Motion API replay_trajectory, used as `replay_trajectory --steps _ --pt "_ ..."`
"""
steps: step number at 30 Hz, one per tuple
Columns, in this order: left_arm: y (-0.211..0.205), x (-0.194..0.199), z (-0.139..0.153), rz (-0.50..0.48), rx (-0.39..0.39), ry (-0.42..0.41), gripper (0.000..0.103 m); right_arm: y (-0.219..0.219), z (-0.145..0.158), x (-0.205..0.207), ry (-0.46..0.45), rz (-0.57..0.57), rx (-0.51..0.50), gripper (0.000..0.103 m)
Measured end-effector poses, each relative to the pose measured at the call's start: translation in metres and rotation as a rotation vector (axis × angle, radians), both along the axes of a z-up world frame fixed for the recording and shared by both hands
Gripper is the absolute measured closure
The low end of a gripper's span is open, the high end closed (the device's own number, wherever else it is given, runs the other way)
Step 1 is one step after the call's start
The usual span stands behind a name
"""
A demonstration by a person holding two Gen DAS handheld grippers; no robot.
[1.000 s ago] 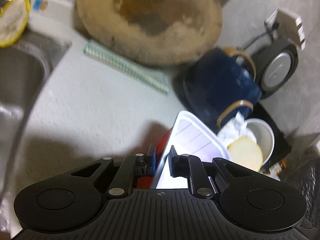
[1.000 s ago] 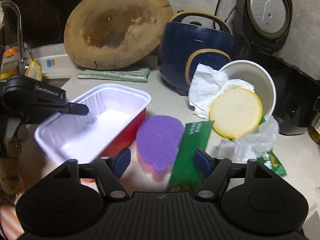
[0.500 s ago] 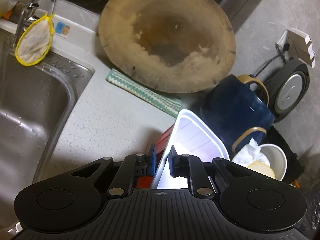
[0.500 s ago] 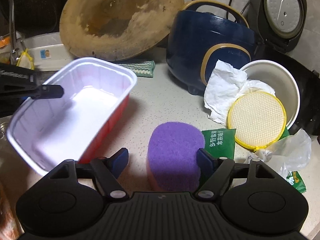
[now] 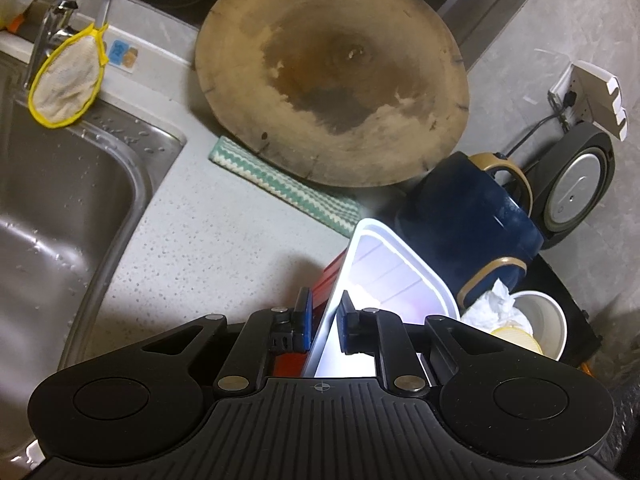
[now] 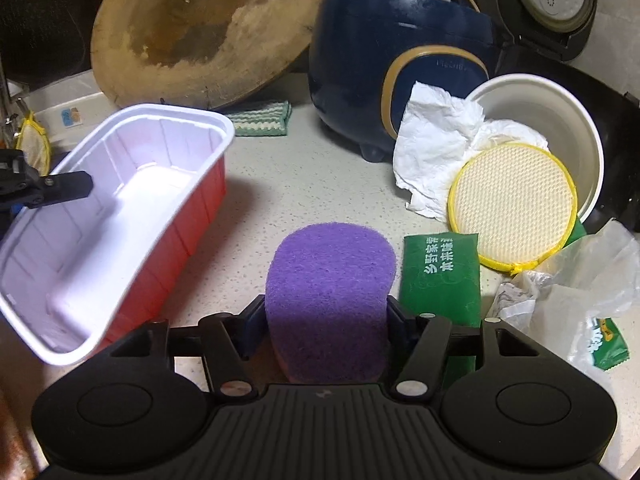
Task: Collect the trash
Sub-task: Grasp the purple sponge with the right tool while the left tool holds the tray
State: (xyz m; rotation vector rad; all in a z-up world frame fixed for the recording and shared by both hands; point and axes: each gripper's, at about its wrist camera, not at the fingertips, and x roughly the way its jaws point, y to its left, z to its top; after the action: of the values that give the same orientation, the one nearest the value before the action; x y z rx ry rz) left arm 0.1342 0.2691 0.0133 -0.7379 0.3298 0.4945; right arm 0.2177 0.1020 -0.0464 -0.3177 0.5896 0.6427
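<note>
Left wrist view: the left tongs (image 5: pixel 323 322) pinch the wall of a red-and-white plastic tray (image 5: pixel 394 256), tilted above the speckled worktop (image 5: pixel 208 232) beside the steel sink (image 5: pixel 60 200).

Right wrist view: the right tongs (image 6: pixel 326 322) have just been closing around a purple sponge (image 6: pixel 330 280) lying on the worktop, pads touching its sides. A green packet (image 6: pixel 440 276) lies just beside it.

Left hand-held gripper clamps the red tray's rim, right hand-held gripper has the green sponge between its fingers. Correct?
One error: the sponge between the right hand-held gripper fingers is purple, not green; the green thing is a packet lying beside it. The right wrist view shows this. Those jaws have just been closing around the sponge. The left hand-held gripper does clamp the red tray by its rim.
</note>
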Motion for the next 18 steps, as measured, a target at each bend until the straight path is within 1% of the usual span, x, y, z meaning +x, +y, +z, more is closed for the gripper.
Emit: replay_trajectory --steps 4,7,9,11,13,15,18 --pt "0.004 -0.001 -0.002 0.012 -0.024 -0.011 0.087 -0.007 0.013 -0.02 -0.054 0.017 0.004 0.044" --pt "0.006 -0.007 0.001 0.021 -0.024 -0.053 0.087 -0.02 0.027 -0.044 -0.094 0.029 0.027 0.044" --pt "0.004 -0.008 0.005 0.008 -0.007 -0.085 0.087 -0.034 0.036 -0.058 -0.119 0.035 0.046 0.044" --pt "0.0 -0.008 0.009 -0.02 0.016 -0.106 0.087 -0.052 0.045 -0.074 -0.14 0.035 0.07 0.044" --pt "-0.007 -0.006 0.015 -0.056 0.028 -0.106 0.088 -0.073 0.051 -0.088 -0.157 0.022 0.091 0.044" --pt "-0.02 -0.011 0.024 -0.085 0.047 -0.116 0.088 -0.092 0.053 -0.1 -0.17 0.005 0.1 0.044" --pt "-0.048 -0.022 0.037 -0.162 0.064 -0.143 0.088 -0.124 0.053 -0.118 -0.189 -0.039 0.115 0.044"
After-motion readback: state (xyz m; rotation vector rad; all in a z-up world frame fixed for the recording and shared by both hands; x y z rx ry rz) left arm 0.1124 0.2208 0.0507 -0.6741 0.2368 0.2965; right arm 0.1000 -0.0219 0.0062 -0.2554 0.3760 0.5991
